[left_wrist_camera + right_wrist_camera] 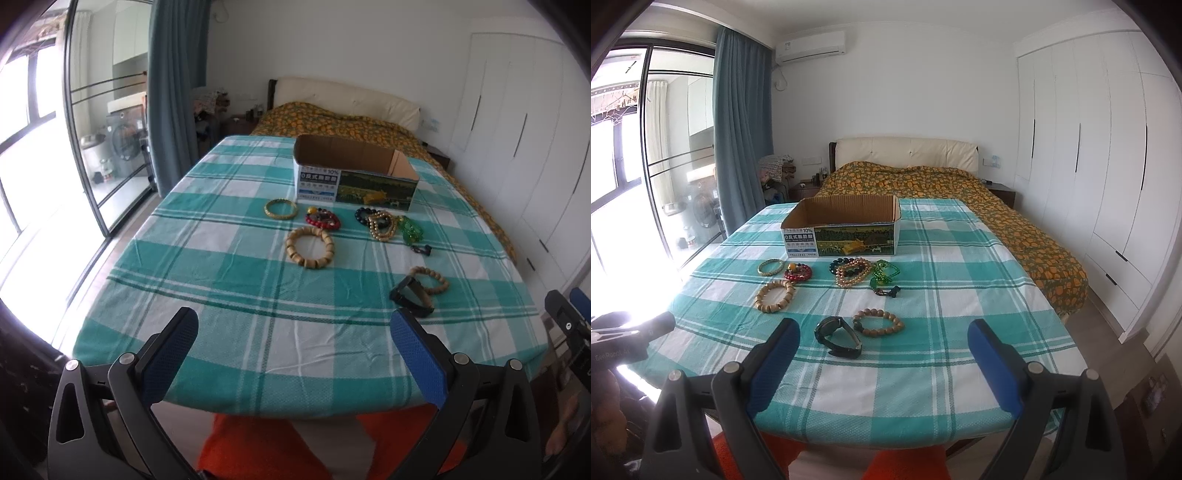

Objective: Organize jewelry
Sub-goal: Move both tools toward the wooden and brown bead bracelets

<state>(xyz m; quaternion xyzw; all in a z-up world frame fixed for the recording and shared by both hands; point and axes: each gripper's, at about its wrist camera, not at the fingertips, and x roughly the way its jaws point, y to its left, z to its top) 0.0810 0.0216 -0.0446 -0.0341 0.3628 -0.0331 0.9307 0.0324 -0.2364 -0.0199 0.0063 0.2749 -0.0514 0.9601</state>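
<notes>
The jewelry lies scattered on the green-and-white checked tablecloth (960, 295) in front of me, all of it on the near side of the open cardboard box (842, 229), which stands at the far middle of the table. Just before the box runs a row: a gold bangle (771, 266) at the left, a red bead bracelet (798, 273) beside it, then a tangle of dark beads (837, 264) and pale gold beads (853, 277), with a green glass piece (881, 274) at the right end and a small dark charm (888, 291) just near of it. A chunky wooden bracelet (775, 295) sits nearer, on the left. Closest to me, a black wristband (837, 338) touches a brown wooden bead bracelet (878, 322). My right gripper (884, 349) hovers above the near table edge, fingers spread wide and empty, the wristband between them in view. My left gripper (295, 343) hangs likewise, released and holding nothing. Beyond the table lies a bed (960, 184) with an orange-patterned cover.
</notes>
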